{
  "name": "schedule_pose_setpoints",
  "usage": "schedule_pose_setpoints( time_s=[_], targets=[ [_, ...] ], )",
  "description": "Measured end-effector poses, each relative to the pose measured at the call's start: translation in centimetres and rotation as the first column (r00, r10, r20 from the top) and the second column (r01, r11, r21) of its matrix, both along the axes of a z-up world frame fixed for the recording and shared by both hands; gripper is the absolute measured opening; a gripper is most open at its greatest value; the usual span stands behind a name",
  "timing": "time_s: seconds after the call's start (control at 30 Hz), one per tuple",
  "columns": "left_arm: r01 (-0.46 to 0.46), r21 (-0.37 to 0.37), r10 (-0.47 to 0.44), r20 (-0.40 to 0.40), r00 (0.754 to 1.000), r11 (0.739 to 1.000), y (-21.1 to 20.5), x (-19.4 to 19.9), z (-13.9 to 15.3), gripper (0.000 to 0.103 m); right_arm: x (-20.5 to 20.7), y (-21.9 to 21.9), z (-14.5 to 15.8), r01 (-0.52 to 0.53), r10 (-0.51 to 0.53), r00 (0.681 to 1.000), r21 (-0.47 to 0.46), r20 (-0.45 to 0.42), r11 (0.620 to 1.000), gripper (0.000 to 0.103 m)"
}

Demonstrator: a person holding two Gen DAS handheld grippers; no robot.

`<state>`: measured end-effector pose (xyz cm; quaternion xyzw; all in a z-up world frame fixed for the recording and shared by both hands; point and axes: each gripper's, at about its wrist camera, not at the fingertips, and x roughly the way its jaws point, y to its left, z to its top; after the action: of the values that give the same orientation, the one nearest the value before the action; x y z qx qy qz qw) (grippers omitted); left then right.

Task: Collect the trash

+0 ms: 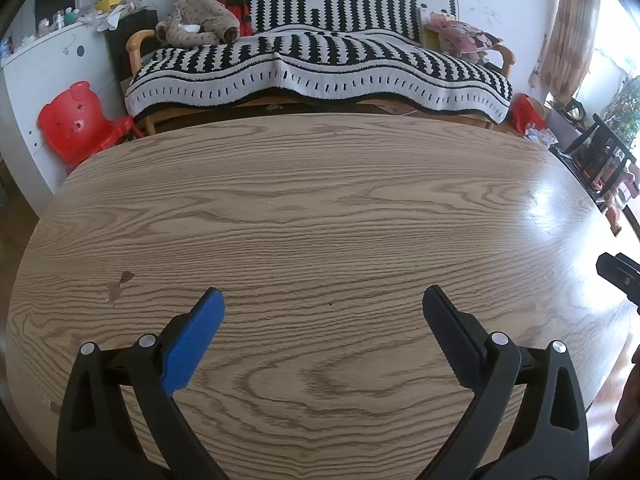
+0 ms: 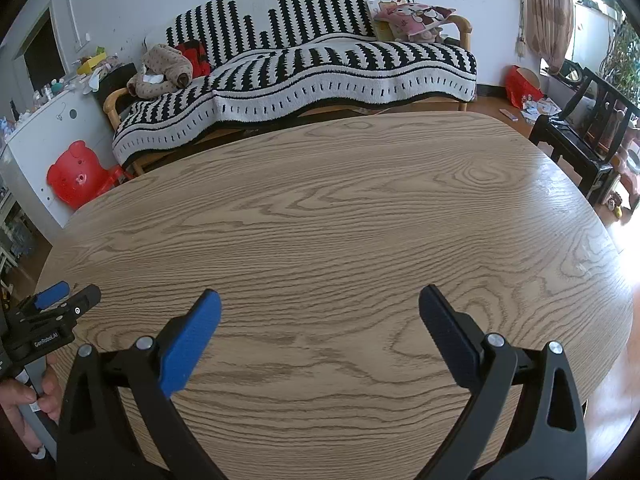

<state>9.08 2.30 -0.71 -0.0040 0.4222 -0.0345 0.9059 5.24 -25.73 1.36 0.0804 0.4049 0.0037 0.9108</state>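
Observation:
Both grippers hover over a bare wood-grain table (image 1: 320, 208) (image 2: 340, 208). My left gripper (image 1: 323, 300) is open, with nothing between its blue pad and black pad. My right gripper (image 2: 320, 300) is open too and holds nothing. In the right wrist view the left gripper (image 2: 66, 294) shows at the left edge, held by a hand (image 2: 24, 396). In the left wrist view a black finger (image 1: 618, 274) of the right gripper shows at the right edge. No trash is visible on the tabletop; only a small chipped patch (image 1: 120, 286) marks it.
Behind the table stands a sofa with a black-and-white striped cover (image 1: 320, 64) (image 2: 296, 76), clothes and cushions on it. A red bear-shaped child's chair (image 1: 80, 120) (image 2: 82, 174) sits on the floor at the left. A dark wooden chair (image 2: 580, 128) stands at the right.

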Motion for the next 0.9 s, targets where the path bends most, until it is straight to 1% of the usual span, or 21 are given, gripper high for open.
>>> schedule_pose_setpoints(
  time_s=[0.9],
  targets=[
    [0.007,0.003,-0.007,-0.004,1.000,1.000,-0.12,0.03,-0.25,0.096,-0.07,-0.10,0.09,0.002,-0.002,1.000,0.001,-0.002,1.000,0.096]
  ],
)
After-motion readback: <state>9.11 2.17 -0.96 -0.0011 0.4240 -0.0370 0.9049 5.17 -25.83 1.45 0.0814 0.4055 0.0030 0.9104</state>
